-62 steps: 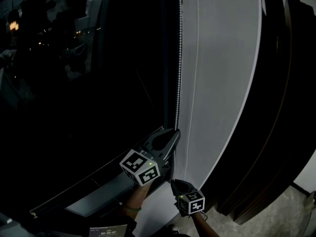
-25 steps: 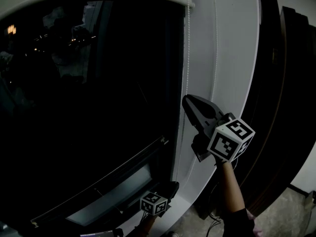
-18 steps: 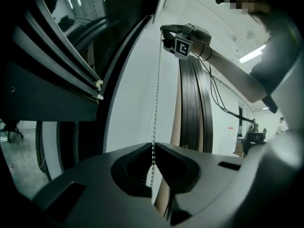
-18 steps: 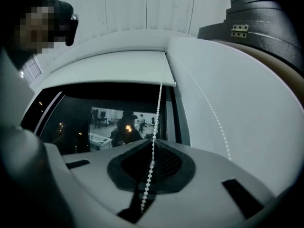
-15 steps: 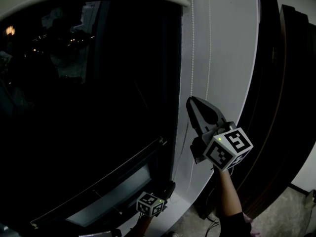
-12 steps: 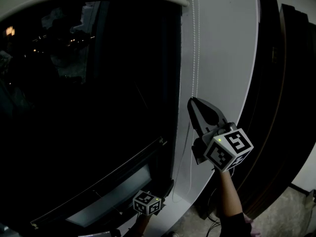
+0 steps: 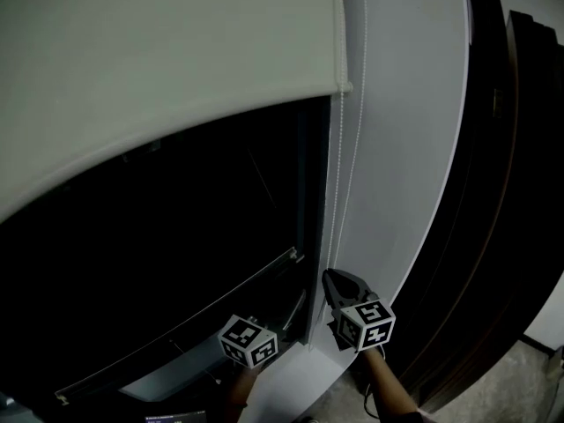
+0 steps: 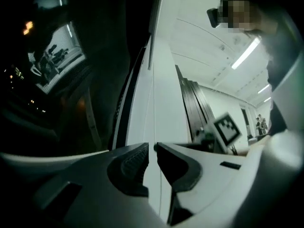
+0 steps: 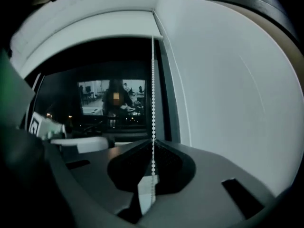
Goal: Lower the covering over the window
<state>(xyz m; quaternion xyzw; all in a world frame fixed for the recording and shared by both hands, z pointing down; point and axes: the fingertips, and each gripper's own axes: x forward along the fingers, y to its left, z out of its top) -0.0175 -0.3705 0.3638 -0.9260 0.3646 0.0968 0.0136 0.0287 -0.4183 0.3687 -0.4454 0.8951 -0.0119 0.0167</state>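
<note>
Head view: the roller blind (image 7: 159, 77) covers the upper part of the window, and its bottom rail ends at the right just beside the bead chain (image 7: 334, 183). Below the rail the dark glass (image 7: 176, 254) is bare down to the sill. The chain hangs in two strands along the white wall (image 7: 405, 148). The right tool (image 7: 330, 278) sits low on it, near the lower corner of the window frame. A second marker cube (image 7: 248, 341) shows lower and to the left, in front of the sill.

Left gripper view: the left tool (image 8: 152, 148) points up along the white frame, its jaws a narrow gap apart and released. A thin pale line runs through the gap, perhaps a strand of the chain, though the picture is too dim to say whether a pad touches it. Dark slatted panels (image 8: 190, 99) stand to the right.

Right gripper view: the right tool's jaws have just been closing and are clenched on the bead chain, which rises straight from between them to the blind's rail. The glass reflects a lit room.
</note>
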